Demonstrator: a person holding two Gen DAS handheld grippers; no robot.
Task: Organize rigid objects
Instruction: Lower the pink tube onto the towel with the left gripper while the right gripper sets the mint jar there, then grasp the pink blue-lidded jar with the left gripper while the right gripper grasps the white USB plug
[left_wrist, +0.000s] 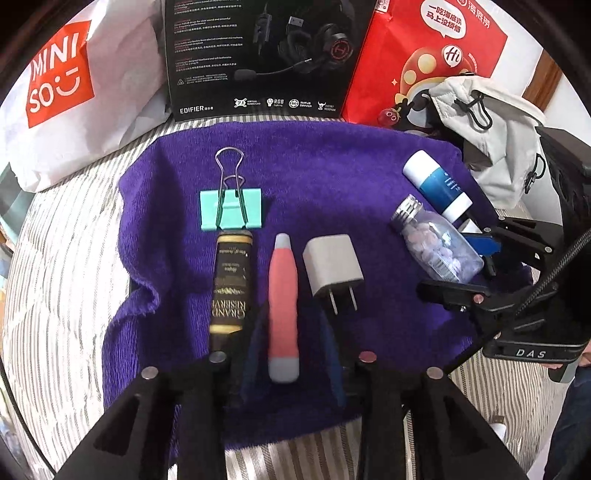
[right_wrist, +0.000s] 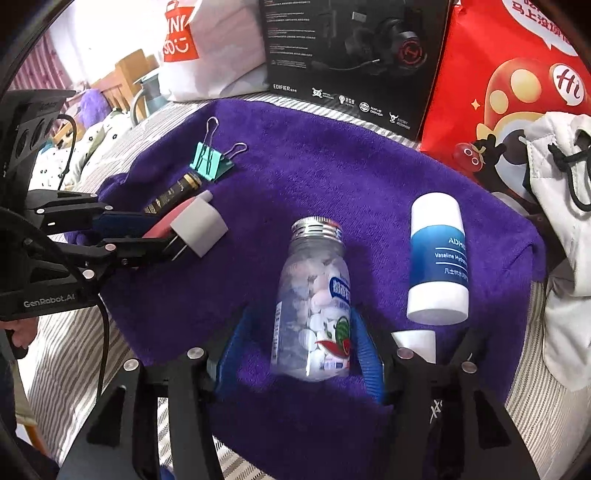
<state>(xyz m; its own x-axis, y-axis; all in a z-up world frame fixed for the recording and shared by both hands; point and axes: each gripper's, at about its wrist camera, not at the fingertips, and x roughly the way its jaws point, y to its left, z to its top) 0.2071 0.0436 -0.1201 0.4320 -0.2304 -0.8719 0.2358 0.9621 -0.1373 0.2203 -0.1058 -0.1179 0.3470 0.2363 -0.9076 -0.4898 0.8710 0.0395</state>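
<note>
Clear bottle (right_wrist: 314, 295) of pale tablets between the released right hand-held gripper (right_wrist: 299, 347) fingers, seemingly untouched; left hand-held gripper (left_wrist: 288, 343) likewise released.

a bed with a grey-and-white striped cover (left_wrist: 62, 280) carries everything, and a purple towel (left_wrist: 332, 177) lies spread across its middle. along the far edge of the towel, directly on the striped cover, sit a white miniso bag (left_wrist: 74, 92), a black edifier headset box (left_wrist: 258, 55), a red paper bag (left_wrist: 424, 55) and a white drawstring pouch (left_wrist: 495, 122). the towel's left edge is rumpled into folds.
</note>
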